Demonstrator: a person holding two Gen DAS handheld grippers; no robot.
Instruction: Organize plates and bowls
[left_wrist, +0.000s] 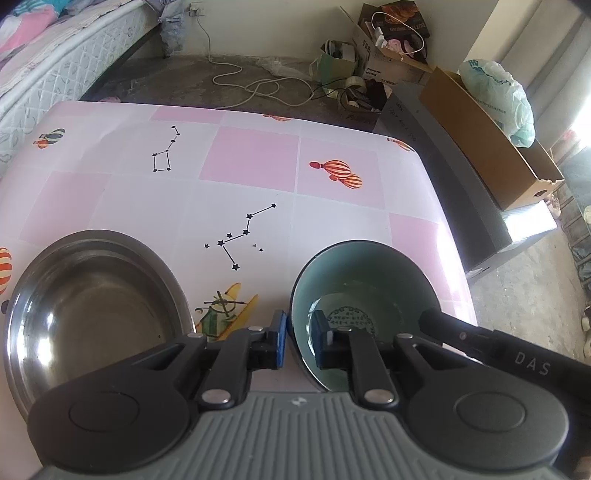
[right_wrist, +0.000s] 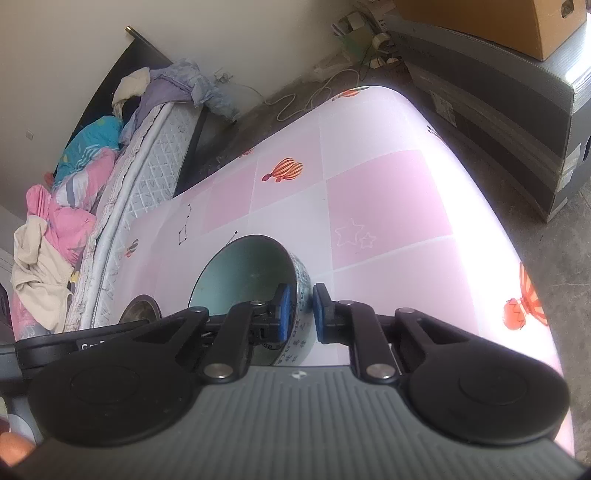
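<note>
Both grippers clamp the teal ceramic bowl (left_wrist: 354, 295) at lower centre: left gripper (left_wrist: 300, 341), right gripper (right_wrist: 300, 314). Glazed, breakable, likely slippery; opposite rims suit it.

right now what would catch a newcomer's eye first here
The green bowl near the table's front edge, pinched on opposite sides of its rim by the left gripper and right gripper. Left of it sits a steel bowl, both on a pink checked tablecloth.
</note>
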